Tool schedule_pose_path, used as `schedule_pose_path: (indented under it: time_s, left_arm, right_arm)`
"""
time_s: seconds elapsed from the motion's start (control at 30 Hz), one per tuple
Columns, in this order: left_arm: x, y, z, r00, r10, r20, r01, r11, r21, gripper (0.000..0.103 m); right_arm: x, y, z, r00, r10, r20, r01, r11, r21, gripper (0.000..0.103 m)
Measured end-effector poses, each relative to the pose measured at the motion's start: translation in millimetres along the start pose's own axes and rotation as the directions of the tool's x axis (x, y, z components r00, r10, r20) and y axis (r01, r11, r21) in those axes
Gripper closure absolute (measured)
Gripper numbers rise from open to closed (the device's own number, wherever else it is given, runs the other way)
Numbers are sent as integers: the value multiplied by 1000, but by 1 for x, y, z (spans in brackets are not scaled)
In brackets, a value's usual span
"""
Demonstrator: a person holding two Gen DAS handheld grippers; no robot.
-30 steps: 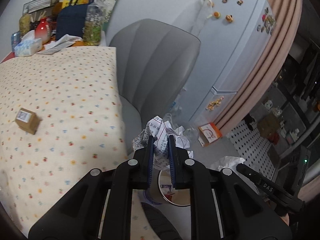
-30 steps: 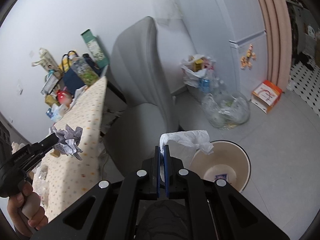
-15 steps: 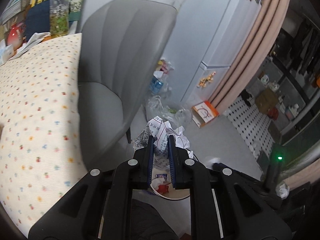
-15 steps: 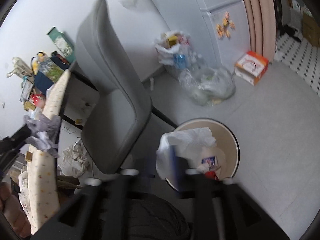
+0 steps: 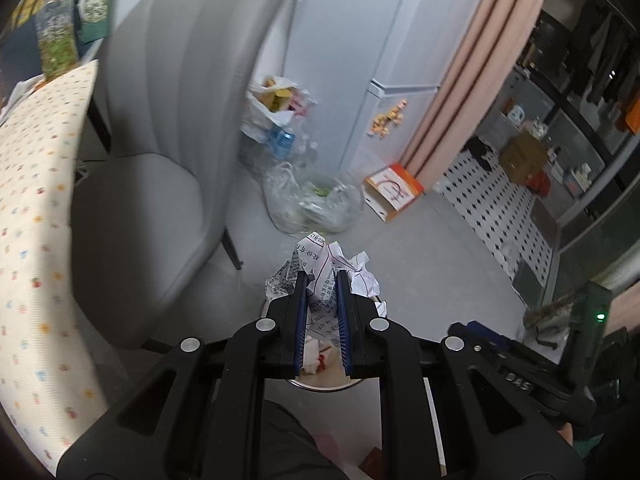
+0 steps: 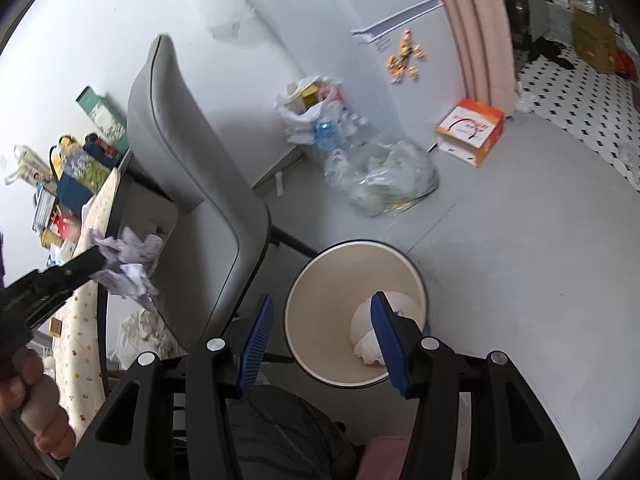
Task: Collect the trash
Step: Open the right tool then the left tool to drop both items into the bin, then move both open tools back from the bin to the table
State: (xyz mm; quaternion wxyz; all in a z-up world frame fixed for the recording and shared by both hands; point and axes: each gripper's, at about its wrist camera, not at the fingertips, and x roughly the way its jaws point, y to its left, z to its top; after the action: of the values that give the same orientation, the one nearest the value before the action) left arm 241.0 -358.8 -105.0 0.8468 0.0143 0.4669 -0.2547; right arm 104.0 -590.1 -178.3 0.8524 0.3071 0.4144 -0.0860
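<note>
- Changed since one second ago: right gripper point(image 6: 320, 336) no longer pinches the white tissue wad point(image 6: 370, 344); its jaws are opening and nothing sits between the blue pads. The wad now lies inside the waste bin point(image 6: 304, 300), on the bottom, towards the right wall.
- Both wrist views have swung off the table and down towards the floor and bin.
- Left gripper point(image 5: 322, 300): clenched on a crumpled printed paper point(image 5: 316, 268), which bulges out above and to both sides of the fingertips. In the right wrist view the same paper point(image 6: 128, 260) hangs over the chair seat, left of the bin and well apart from it.
- Waste bin, left wrist view point(image 5: 320, 382): only part of the rim and inside shows, directly below the held paper, with white and red scraps inside.
- Grey chair point(image 5: 160, 120): between the table and the bin.
- Table with dotted cloth point(image 5: 32, 200): left edge of view.
- Clear plastic bag point(image 6: 384, 184): on the floor beyond the bin.
- Orange-and-white box point(image 6: 470, 130): on the floor near the pink curtain point(image 6: 472, 32).
- Person's hand point(image 6: 32, 400): gripping the left gripper's handle.
</note>
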Motion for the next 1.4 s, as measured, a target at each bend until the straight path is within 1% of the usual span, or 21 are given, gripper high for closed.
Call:
schedule_pose_path:
  time_s: [0.03,0.07,0.1,0.13,0.17,0.2,0.27,0.33,0.4,0.43,0.5,0.57,0.6,0.63,0.67,0.83,1.0,1.13,1.3,1.4]
  left_arm:
    - [4,-8,1,1000,-20,-12,20,1000,14,89]
    - [7,-13,1,999,-37,-22,38,999,26,83]
    - [9,-15,1,999,-45,-30,46,998,32,63]
    - [9,-17,2,999,-46,-29,47,998,35,46]
    - [6,-17,2,999,-44,-13,45,999,30,24]
    - [0,-16,2,999,-37,23,37,999,20,21]
    - [-5,-13,3,999,-18,31,18,1000,8,21]
    - [-10,-7,3,999,-14,30,14,1000,-6,21]
    - [-20,-2,2,999,-4,46,5,1000,-22,17]
    - [-25,1,2,998,-2,55,4,1000,-30,15]
    - [-37,7,1,997,3,78,0,999,-42,9]
    - [-51,16,-2,995,15,103,-9,998,-55,6]
    - [-54,19,-2,994,18,107,-12,998,-63,6]
    - [-59,24,-3,994,21,109,-12,997,-77,6]
    - [-64,30,-4,993,20,112,-10,996,-90,6]
    - [-90,61,-11,988,31,152,-6,987,-163,6]
    - [-117,87,-20,978,53,200,-11,979,-202,6]
    - [-146,108,-29,962,88,259,-29,974,-222,6]
    - [-174,136,-37,947,121,297,-43,966,-256,6]
    - [-192,158,-45,936,149,319,-52,954,-294,6]
  right_arm:
    - [-6,-4,0,1000,-4,10,4,1000,5,52]
    - [-11,-7,0,1000,-5,17,5,1000,9,52]
    - [-14,-9,1,1000,-6,22,5,1000,13,52]
    - [-19,-11,2,999,-8,31,7,1000,16,52]
    - [-22,-13,3,999,-8,39,8,1000,18,52]
    - [-26,-14,3,999,-7,46,7,1000,18,52]
    - [-30,-12,4,999,-5,54,4,1000,17,52]
    - [-31,-11,4,998,-2,56,1,1000,15,52]
    - [-31,-8,3,999,3,54,-4,1000,14,51]
    - [-31,-5,2,999,5,54,-5,1000,9,48]
    - [-33,1,1,998,3,60,-3,1000,-4,42]
    - [-37,10,0,997,7,71,-5,1000,-26,30]
    - [-40,15,0,997,10,79,-7,999,-38,27]
    - [-41,18,0,996,10,84,-7,999,-45,21]
    - [-43,21,0,996,12,88,-8,999,-51,18]
    - [-48,46,2,996,21,91,-13,996,-85,13]
    - [-59,80,3,991,50,121,-35,992,-123,8]
    - [-67,114,0,988,77,132,-54,983,-173,8]
    - [-72,153,-6,986,106,125,-74,969,-234,8]
    - [-74,173,-12,985,122,120,-86,960,-268,8]
